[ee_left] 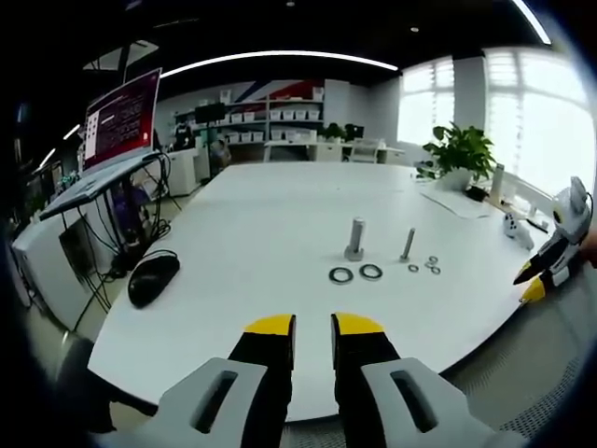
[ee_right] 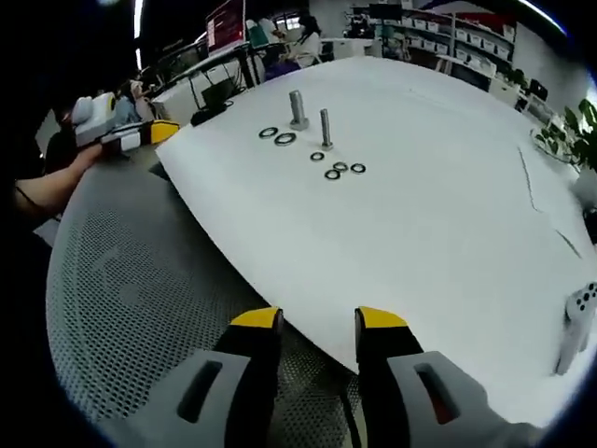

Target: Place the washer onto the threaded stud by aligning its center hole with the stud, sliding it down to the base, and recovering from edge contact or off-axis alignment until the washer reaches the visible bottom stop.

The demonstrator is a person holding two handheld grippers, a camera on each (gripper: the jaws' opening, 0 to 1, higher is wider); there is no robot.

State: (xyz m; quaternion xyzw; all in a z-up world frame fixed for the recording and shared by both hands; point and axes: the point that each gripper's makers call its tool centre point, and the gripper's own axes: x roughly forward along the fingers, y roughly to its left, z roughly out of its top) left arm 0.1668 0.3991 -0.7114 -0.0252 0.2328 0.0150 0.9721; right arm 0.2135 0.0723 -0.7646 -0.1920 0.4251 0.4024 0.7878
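Basically both grippers sit off the table edge, nothing held. Left gripper in the left gripper view: yellow-tipped jaws parted with a narrow gap, empty, hovering at the near edge of the white table. Right gripper in the right gripper view: jaws parted a bit wider, empty, over a grey mesh chair back just at the table rim. On the tabletop, well ahead of both tools: a thick threaded stud standing upright on its head, and a thinner bolt upright just beside it. Two large washers lie flat right in front of the thick stud, side by side, apart from it. Three small washers lie flat in a loose cluster near the thin bolt. None of the washers is on a stud. Same layout from the right gripper view: thick stud, thin bolt, large washers, small washers. Also on the table: black mouse at the left edge, potted plant far right, sheet of paper near it. Laptop on a stand beside the table, cables hanging below. Office shelves in the background.
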